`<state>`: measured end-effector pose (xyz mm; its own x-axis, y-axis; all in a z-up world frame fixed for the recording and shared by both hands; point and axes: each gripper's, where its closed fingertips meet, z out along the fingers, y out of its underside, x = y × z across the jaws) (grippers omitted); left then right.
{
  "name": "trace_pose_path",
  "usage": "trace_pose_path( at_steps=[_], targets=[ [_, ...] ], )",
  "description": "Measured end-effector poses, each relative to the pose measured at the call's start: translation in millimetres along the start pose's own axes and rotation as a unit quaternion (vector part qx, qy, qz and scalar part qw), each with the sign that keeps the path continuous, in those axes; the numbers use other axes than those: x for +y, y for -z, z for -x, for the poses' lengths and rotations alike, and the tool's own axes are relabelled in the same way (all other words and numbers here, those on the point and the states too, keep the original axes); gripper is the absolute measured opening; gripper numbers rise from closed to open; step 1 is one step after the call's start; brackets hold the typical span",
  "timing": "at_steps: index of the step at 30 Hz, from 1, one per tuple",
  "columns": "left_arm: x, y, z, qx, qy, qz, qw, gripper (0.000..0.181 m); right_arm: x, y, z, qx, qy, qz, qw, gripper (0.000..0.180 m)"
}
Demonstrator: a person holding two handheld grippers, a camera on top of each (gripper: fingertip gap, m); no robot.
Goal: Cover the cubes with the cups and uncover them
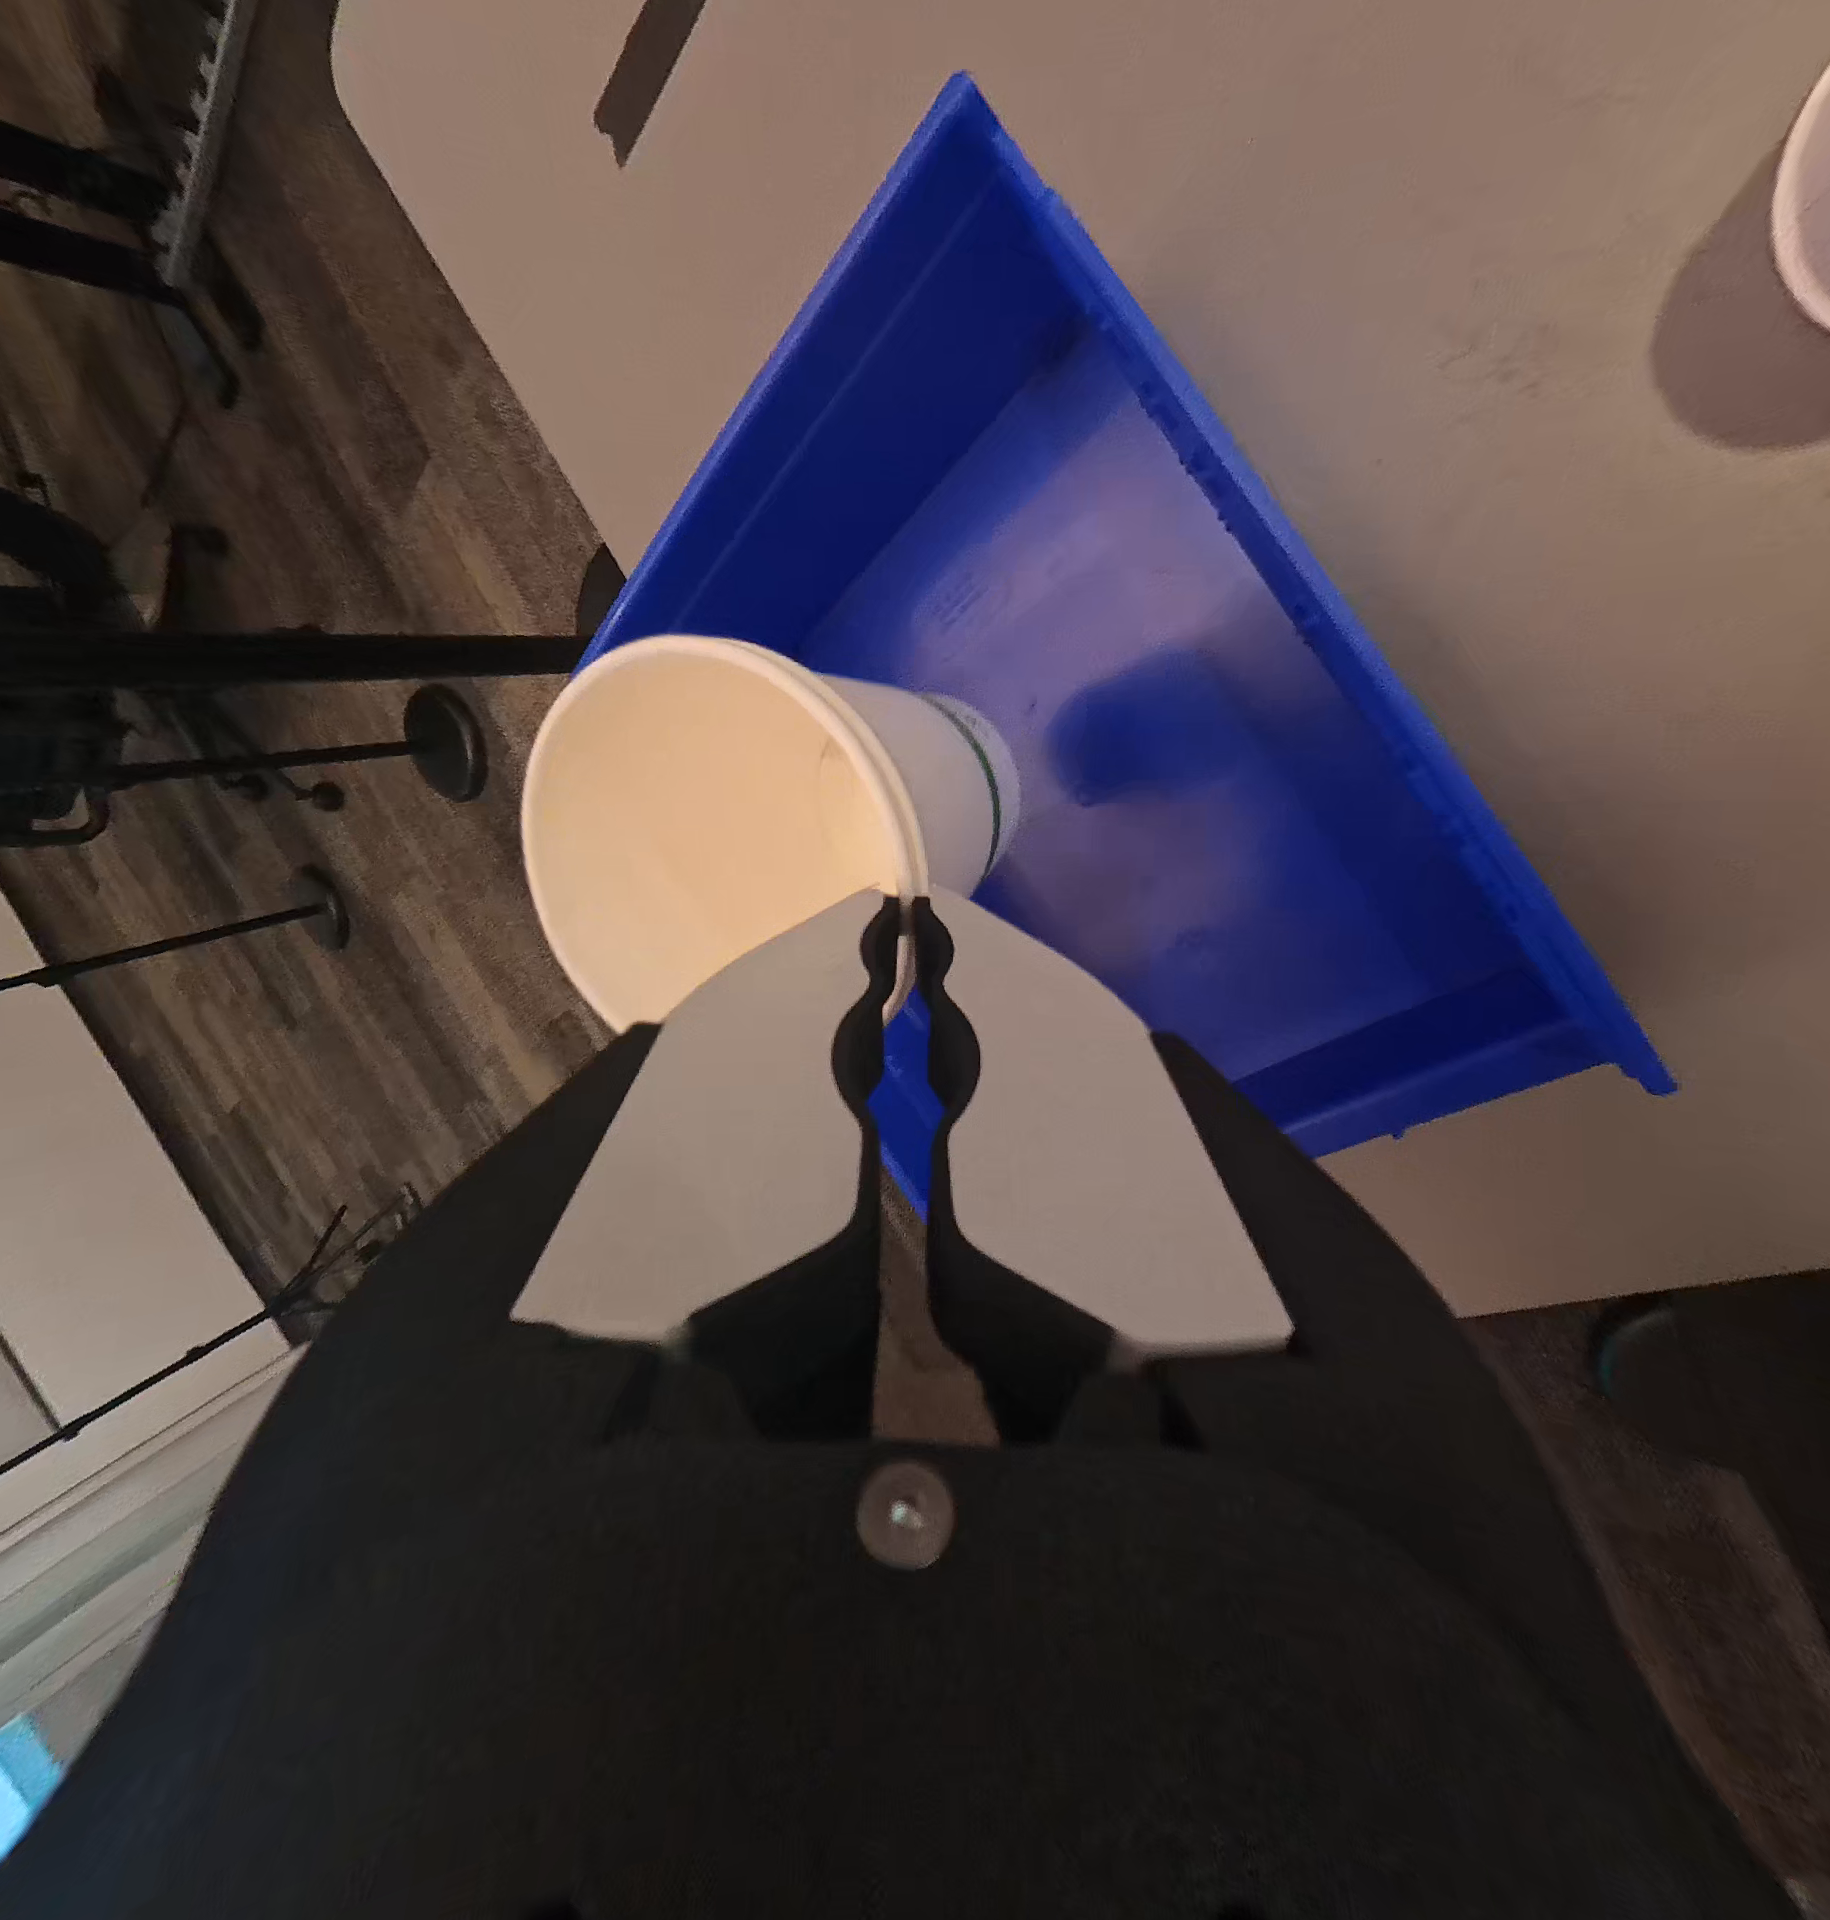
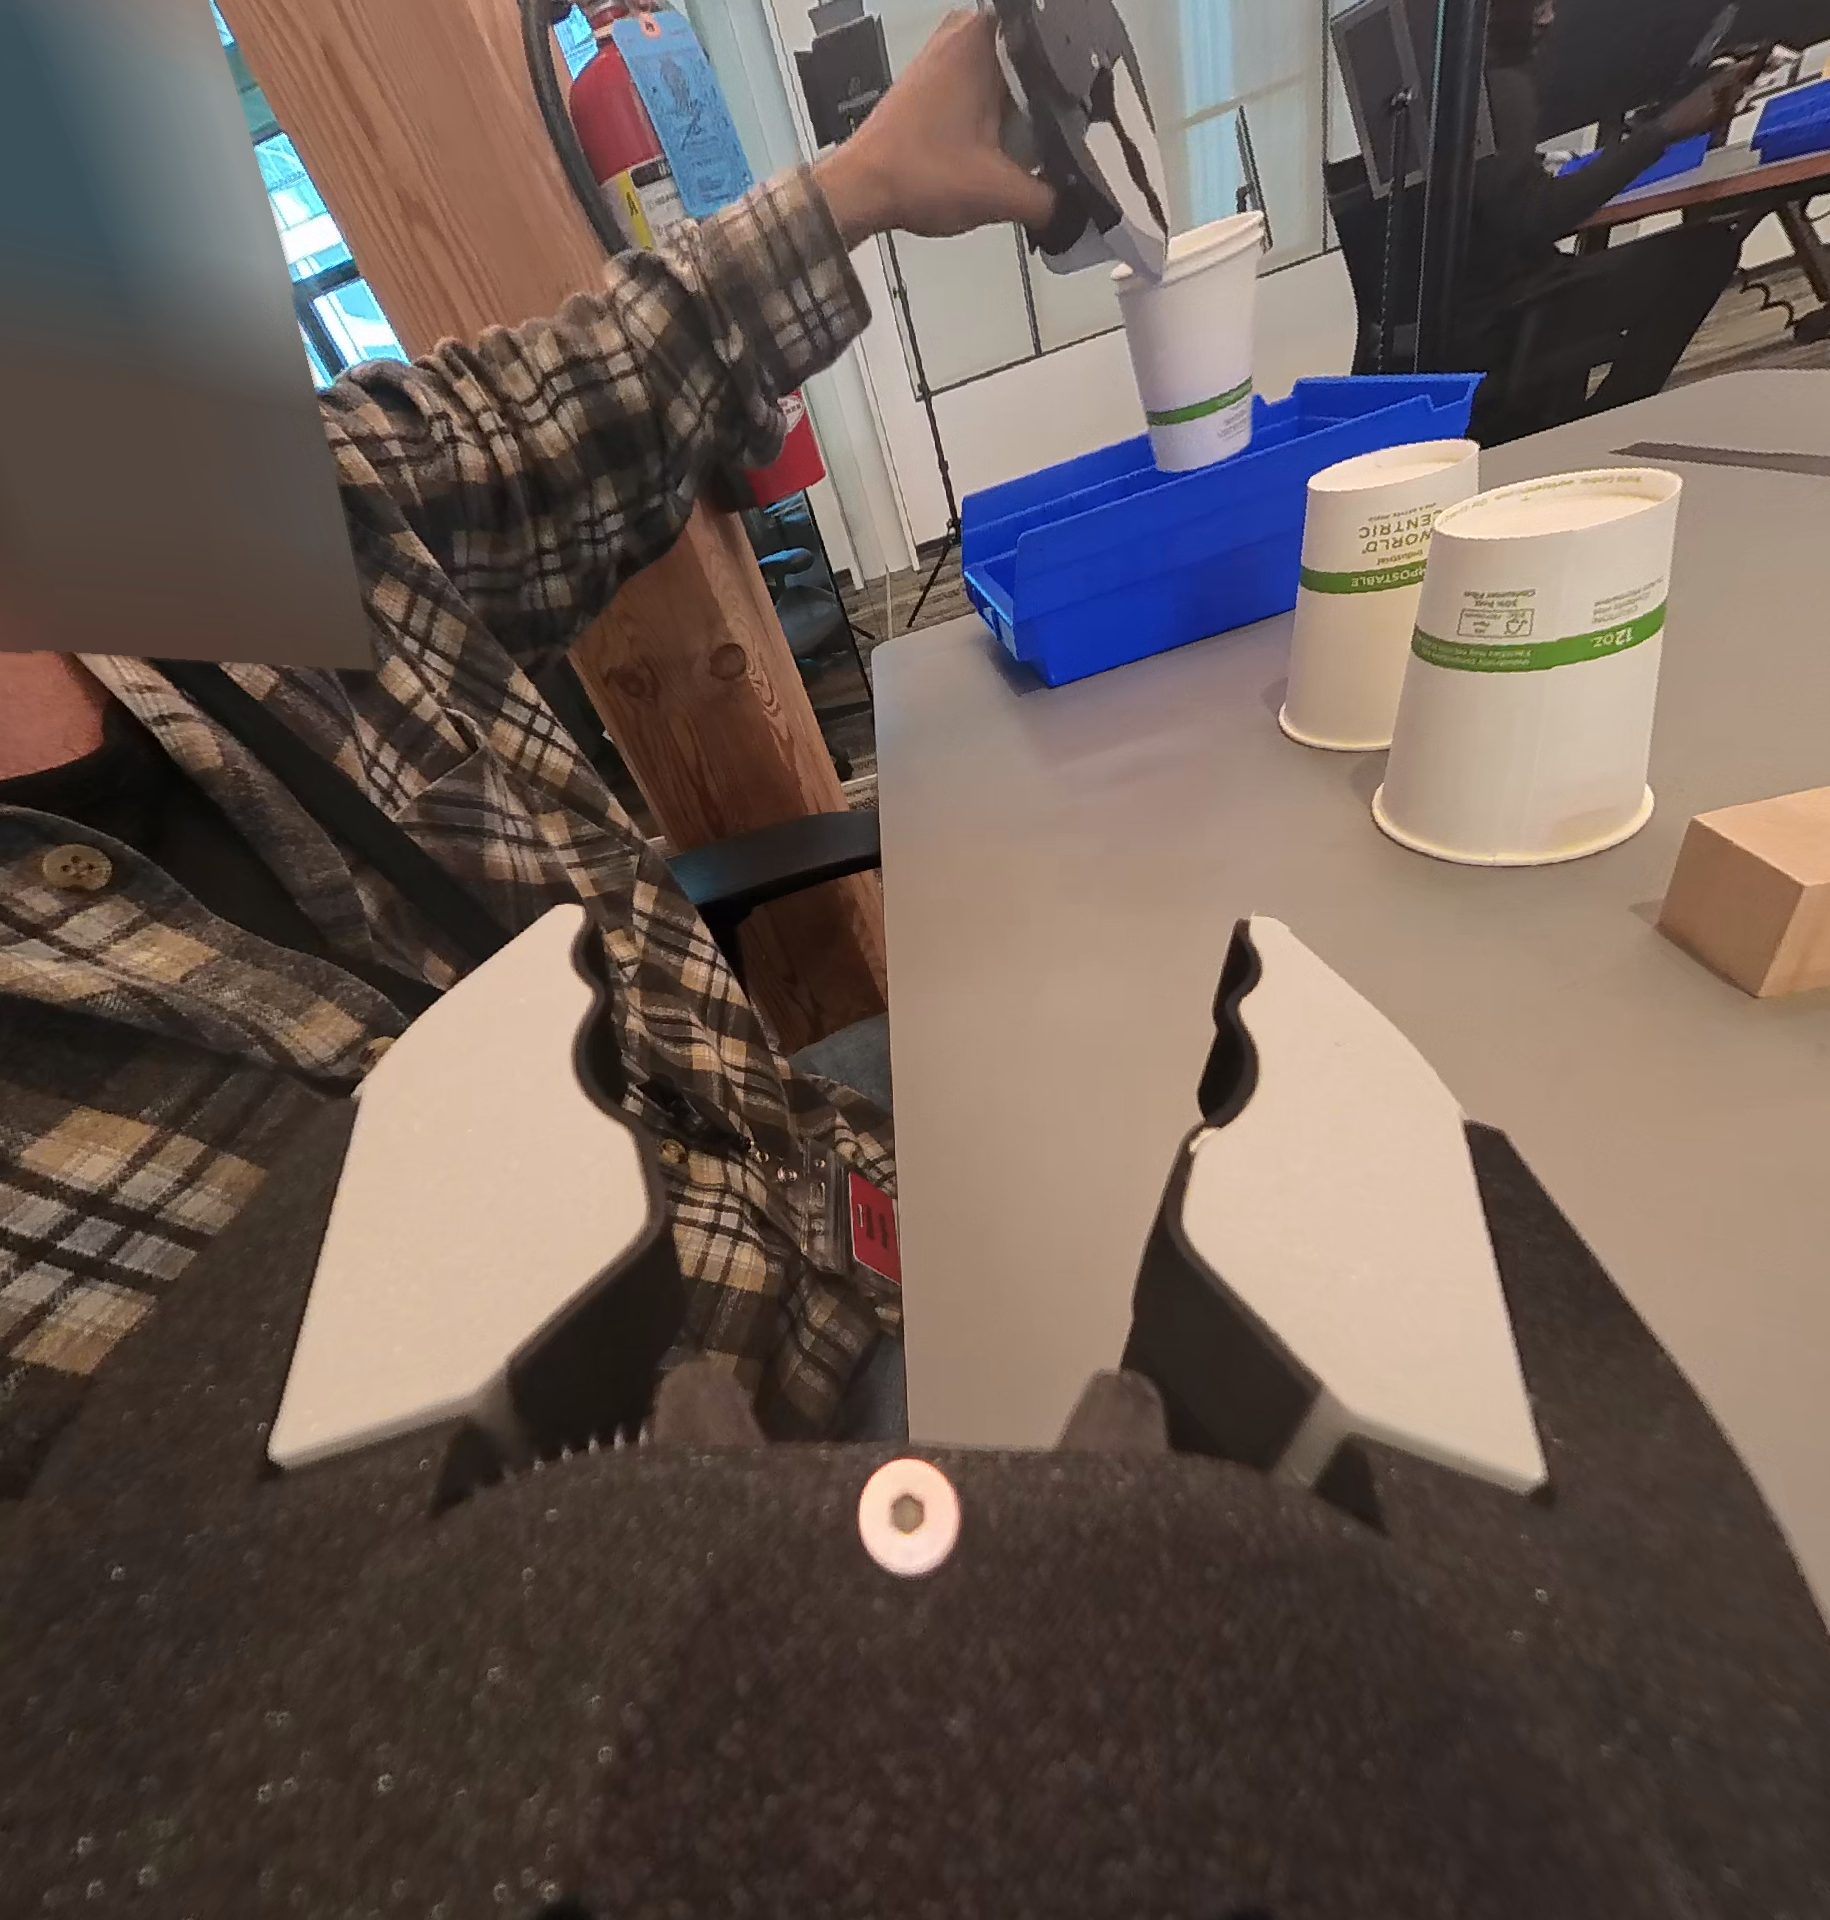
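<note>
My left gripper [image 1: 906, 914] is shut on the rim of a white paper cup [image 1: 724, 821] with a green band and holds it upright above the blue bin [image 1: 1202, 727]. The right wrist view shows that cup [image 2: 1191, 343] hanging over the bin [image 2: 1150, 551] from the left gripper [image 2: 1134, 265]. My right gripper [image 2: 916, 987] is open and empty over the table's near edge. Two white cups stand upside down on the grey table: one nearer [image 2: 1524, 675], one behind it [image 2: 1358, 603]. A wooden cube [image 2: 1773, 894] lies uncovered to their right.
The grey table [image 2: 1098, 883] ends at its left edge by a wooden post [image 2: 682, 623]. A person's plaid sleeve [image 2: 578, 416] reaches across at the left. Another inverted cup [image 1: 1825, 208] shows at the left wrist view's right edge. Black stands crowd the floor.
</note>
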<state>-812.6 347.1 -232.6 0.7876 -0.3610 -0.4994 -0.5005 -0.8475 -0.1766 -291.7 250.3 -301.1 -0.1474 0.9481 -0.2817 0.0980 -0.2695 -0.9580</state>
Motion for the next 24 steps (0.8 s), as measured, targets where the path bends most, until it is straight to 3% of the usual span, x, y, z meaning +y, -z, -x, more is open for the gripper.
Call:
trace_pose_path(
  at_steps=[4, 10, 16, 20, 24],
  targets=[
    [0, 2, -2, -0.012, 0.023, -0.005, 1.0, 0.002, 3, 0, 1, -0.001, -0.001, 0.003, 1.0, 0.109],
    [8, -6, 12, -0.101, 0.047, -0.001, 0.994, 0.002, 4, -1, 1, -0.004, -0.004, -0.001, 1.0, 0.108],
    [15, -51, -24, -0.089, -0.009, 0.039, 0.995, 0.002, 6, -5, 3, -0.012, -0.007, 0.003, 1.0, 0.108],
    [8, -51, -23, -0.066, 0.02, 0.015, 0.997, 0.003, 7, -4, 4, -0.009, -0.005, 0.008, 1.0, 0.107],
    [5, -41, -10, -0.106, 0.018, 0.005, 0.994, 0.002, 6, -3, 3, -0.007, -0.007, 0.001, 1.0, 0.106]
  ],
)
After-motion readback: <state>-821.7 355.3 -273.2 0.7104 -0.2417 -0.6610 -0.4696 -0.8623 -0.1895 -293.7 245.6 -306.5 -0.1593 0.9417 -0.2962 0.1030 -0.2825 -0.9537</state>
